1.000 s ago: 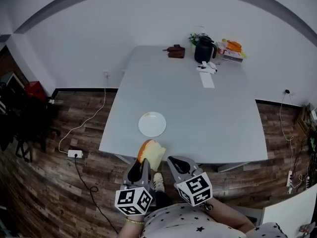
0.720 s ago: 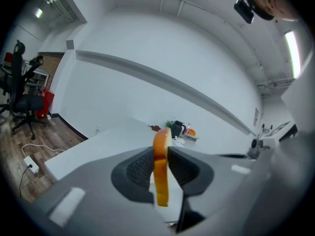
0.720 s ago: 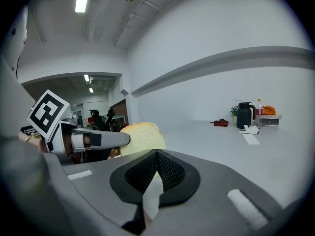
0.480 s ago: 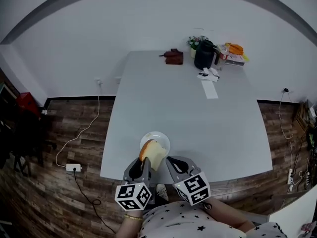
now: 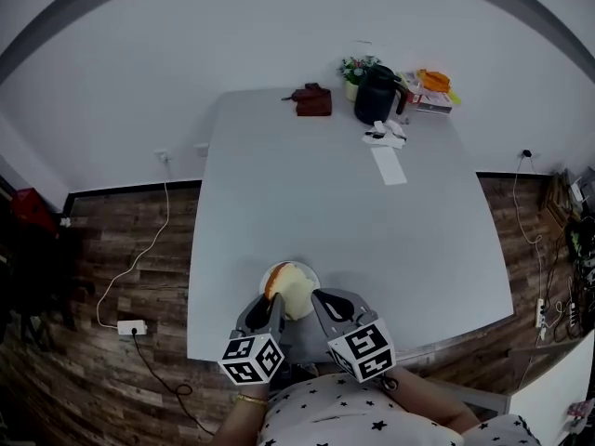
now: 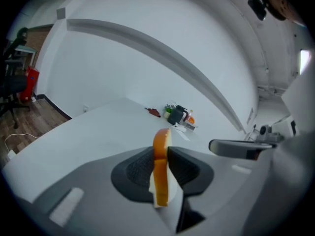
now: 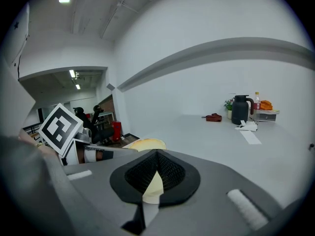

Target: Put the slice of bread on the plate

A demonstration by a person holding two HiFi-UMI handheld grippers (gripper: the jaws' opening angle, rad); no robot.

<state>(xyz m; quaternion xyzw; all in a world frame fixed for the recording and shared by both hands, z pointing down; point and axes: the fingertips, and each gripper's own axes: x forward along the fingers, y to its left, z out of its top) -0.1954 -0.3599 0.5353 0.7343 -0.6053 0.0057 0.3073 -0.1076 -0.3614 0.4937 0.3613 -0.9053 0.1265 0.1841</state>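
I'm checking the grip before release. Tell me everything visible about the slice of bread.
The slice of bread has an orange-brown crust and pale crumb. It stands on edge, clamped between the left gripper's black ribbed pads, its top poking past them. It hangs over the round white plate by the pale grey table's near edge; contact cannot be told.

One bread slice [image 5: 290, 289], one plate [image 5: 312, 274], one kettle [image 5: 376, 95].

Office room: long white table [image 5: 325, 212], wood-plank floor [image 5: 121, 240], swivel chair [image 6: 11, 85].
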